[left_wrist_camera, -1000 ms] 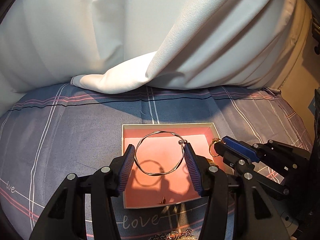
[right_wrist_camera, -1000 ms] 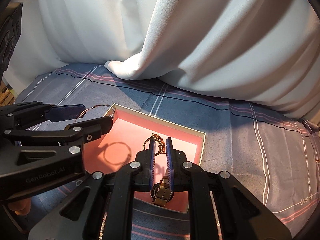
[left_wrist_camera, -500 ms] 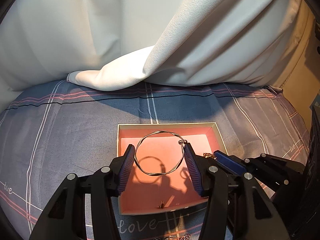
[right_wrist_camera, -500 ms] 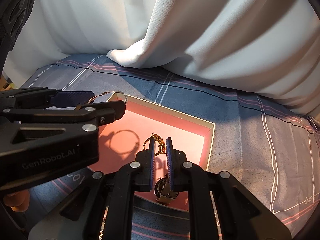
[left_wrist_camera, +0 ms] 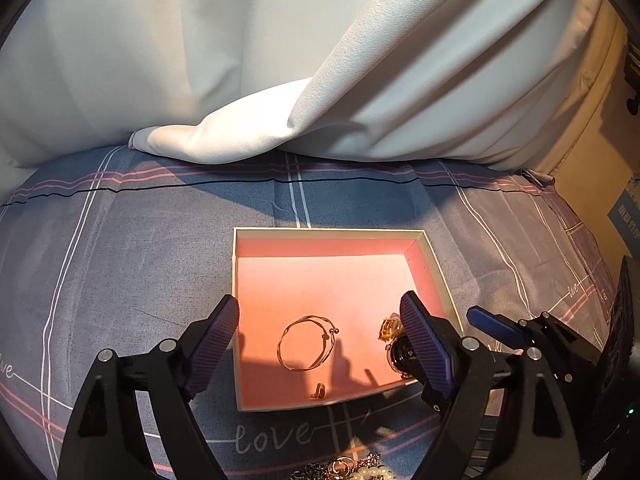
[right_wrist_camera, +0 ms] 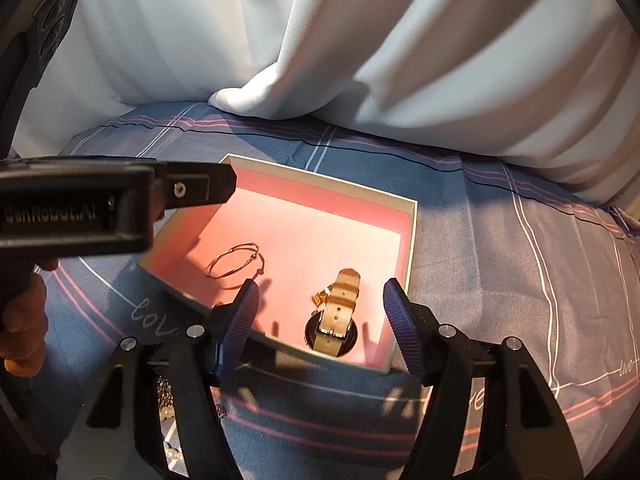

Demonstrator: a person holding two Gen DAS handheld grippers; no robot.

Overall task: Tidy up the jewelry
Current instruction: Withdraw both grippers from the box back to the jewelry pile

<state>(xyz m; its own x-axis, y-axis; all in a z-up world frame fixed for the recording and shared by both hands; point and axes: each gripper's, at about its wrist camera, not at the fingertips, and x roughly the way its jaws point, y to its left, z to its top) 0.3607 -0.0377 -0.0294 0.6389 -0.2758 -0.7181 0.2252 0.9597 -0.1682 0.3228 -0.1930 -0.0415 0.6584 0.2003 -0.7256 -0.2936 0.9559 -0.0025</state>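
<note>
Currently the thin wire bangle (left_wrist_camera: pixel 307 343) lies flat on the pink floor of the open box (left_wrist_camera: pixel 432 252), lower centre of the left wrist view. Lower right of it in that frame, a watch (right_wrist_camera: pixel 335 312) with a beige strap rests beside a small gold piece (left_wrist_camera: pixel 389 328); a tiny earring (left_wrist_camera: pixel 319 390) sits near the front wall. Left claw (left_wrist_camera: pixel 320 340) spread wide, holding nothing. Right claw (right_wrist_camera: pixel 320 322) likewise wide, empty. Box rests on a plaid bedsheet (left_wrist_camera: pixel 120 260); loose pearls and chains (left_wrist_camera: pixel 344 470) at bottom edge.

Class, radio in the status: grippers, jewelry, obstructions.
Left gripper open, right gripper open. Bangle and watch lying in box. Nothing blocking.
</note>
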